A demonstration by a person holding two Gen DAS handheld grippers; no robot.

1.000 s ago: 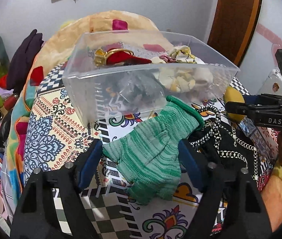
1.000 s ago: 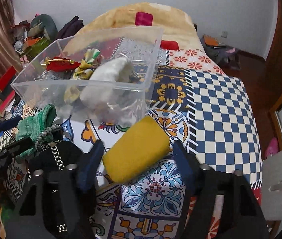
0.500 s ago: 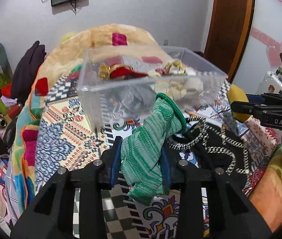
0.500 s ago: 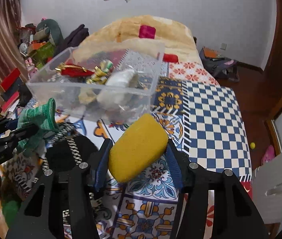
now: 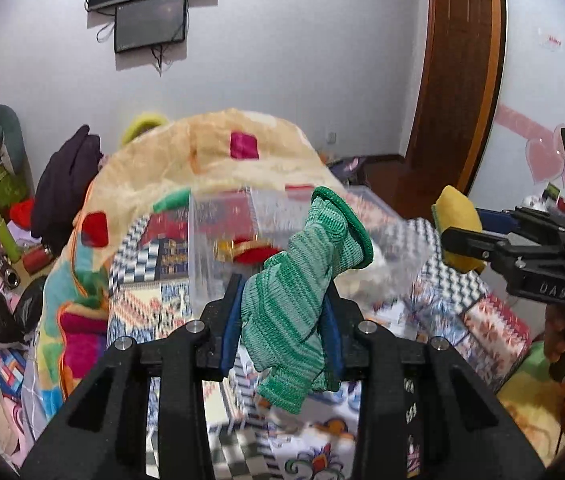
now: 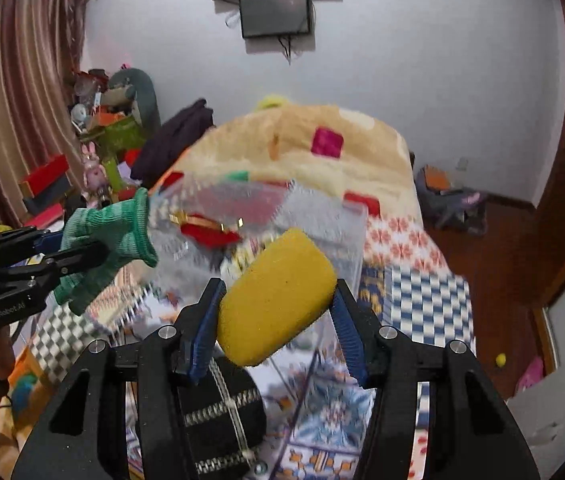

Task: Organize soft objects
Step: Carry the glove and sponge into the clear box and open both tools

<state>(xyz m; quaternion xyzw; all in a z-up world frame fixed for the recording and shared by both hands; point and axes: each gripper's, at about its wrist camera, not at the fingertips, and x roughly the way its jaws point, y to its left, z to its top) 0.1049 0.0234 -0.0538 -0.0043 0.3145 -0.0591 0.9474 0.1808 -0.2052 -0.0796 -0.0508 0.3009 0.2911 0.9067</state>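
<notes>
My left gripper [image 5: 282, 324] is shut on a green knitted glove [image 5: 302, 292] and holds it up in the air in front of the clear plastic box [image 5: 218, 236]. The glove also shows at the left of the right wrist view [image 6: 110, 240]. My right gripper [image 6: 278, 316] is shut on a yellow sponge [image 6: 278, 296], also lifted, just before the clear box [image 6: 322, 216]. The sponge shows at the right of the left wrist view [image 5: 456, 216]. The box holds a red and gold item [image 5: 250, 250] and other soft things, blurred.
The box stands on a bed with a patterned cover [image 6: 422, 300]. A beige blanket pile [image 5: 218, 164] lies behind it. A black bag with chains [image 6: 218, 412] lies under my right gripper. Cluttered shelves [image 6: 102, 136] stand at the left. A brown door [image 5: 462, 80] is at the right.
Both grippers closed on their objects, glove on the left and sponge on the right, and lifted them off the bed. Both views have tilted upward toward the wall.
</notes>
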